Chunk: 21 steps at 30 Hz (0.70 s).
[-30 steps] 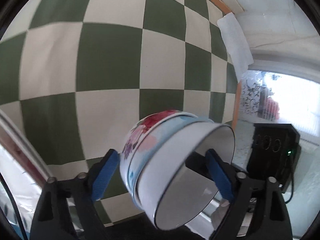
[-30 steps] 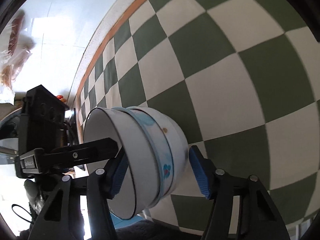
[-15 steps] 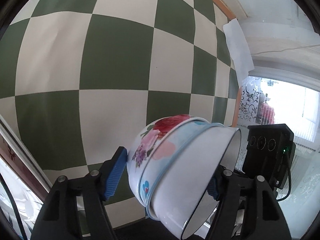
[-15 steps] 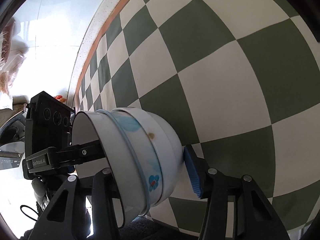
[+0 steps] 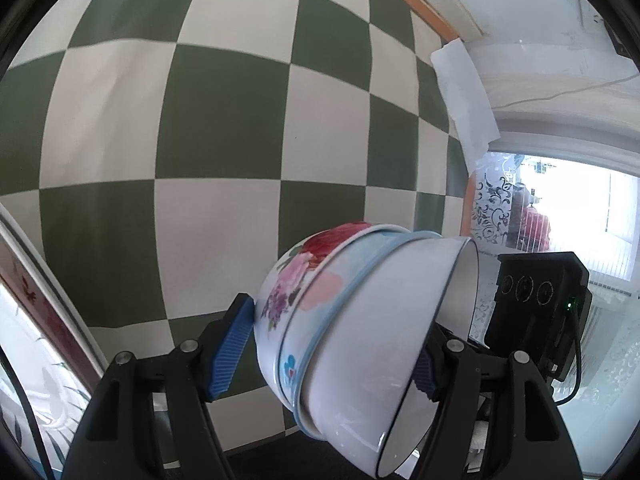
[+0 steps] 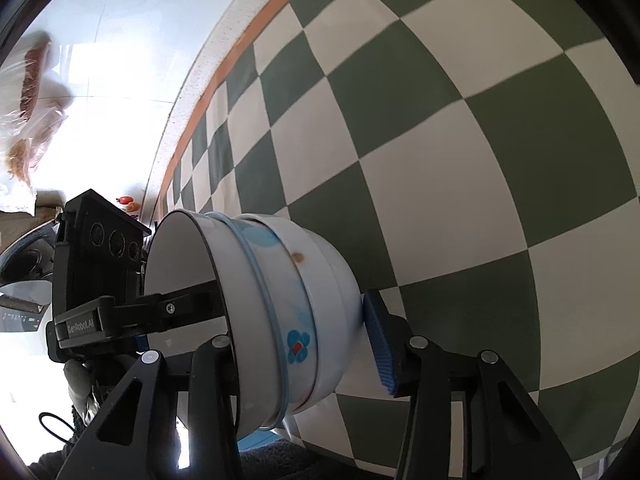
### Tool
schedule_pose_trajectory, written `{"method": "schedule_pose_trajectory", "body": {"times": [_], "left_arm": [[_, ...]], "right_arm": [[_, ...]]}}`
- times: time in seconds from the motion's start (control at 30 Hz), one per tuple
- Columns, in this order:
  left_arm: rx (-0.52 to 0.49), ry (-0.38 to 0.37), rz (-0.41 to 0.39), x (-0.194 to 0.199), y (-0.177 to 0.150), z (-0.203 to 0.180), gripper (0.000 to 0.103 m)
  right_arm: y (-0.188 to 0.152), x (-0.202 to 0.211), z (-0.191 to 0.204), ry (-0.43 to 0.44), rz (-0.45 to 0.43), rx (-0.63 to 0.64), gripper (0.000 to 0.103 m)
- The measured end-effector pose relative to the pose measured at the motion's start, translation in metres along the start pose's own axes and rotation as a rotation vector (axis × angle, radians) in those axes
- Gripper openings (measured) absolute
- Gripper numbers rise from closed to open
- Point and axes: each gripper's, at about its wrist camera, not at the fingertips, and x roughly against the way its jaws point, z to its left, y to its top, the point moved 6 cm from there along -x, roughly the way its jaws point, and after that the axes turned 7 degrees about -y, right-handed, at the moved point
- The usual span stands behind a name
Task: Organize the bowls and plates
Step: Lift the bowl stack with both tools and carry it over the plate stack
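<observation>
You have a nest of three bowls [image 5: 352, 336] tipped on its side and lifted clear above the checkered surface [image 5: 224, 128], so the stacking part of the job looks done and what remains is carrying the nest to its place and setting it down upright; no plates show in either view, so you cannot judge that half from here. Within the nest, the floral bowl [image 5: 296, 276] sits outermost at the base, the blue-rimmed bowl [image 5: 320, 320] is inside it, and the plain white bowl [image 5: 384, 360] with the dark rim is innermost, its mouth facing away from the floral one. Your left tool [image 5: 332, 356] is clamped across the nest, one blue pad against the floral bowl's base and the other behind the white bowl's rim. Your right tool [image 6: 304, 344] straddles the same nest [image 6: 280, 312] from the opposite side and its jaws are closing; the far pad touches the base, but whether the near finger inside the rim bears on the nest you cannot tell. Compared with a second ago, both tools have narrowed onto the nest, which then sat loose between wider jaws, and the nest now fills more of each view and looks more steeply tipped.
</observation>
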Motion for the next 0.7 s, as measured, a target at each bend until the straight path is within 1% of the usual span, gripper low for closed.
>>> {"method": "schedule_pose_trajectory", "body": {"times": [0.17, 0.27, 0.47, 0.7], "left_arm": [[-0.002, 0.004, -0.014, 0.013, -0.001, -0.003, 0.067], [-0.002, 0.01, -0.031, 0.026, -0.003, -0.002, 0.067], [0.03, 0.004, -0.087, 0.061, -0.009, 0.011, 0.067], [0.107, 0.004, -0.172, 0.118, -0.029, 0.052, 0.067]], "right_arm": [[0.001, 0.012, 0.006, 0.004, -0.006, 0.014, 0.048], [0.001, 0.016, 0.019, 0.003, -0.005, 0.035, 0.048], [-0.001, 0.011, 0.061, 0.005, 0.014, 0.097, 0.047], [-0.016, -0.013, 0.13, 0.009, 0.07, 0.21, 0.047]]}}
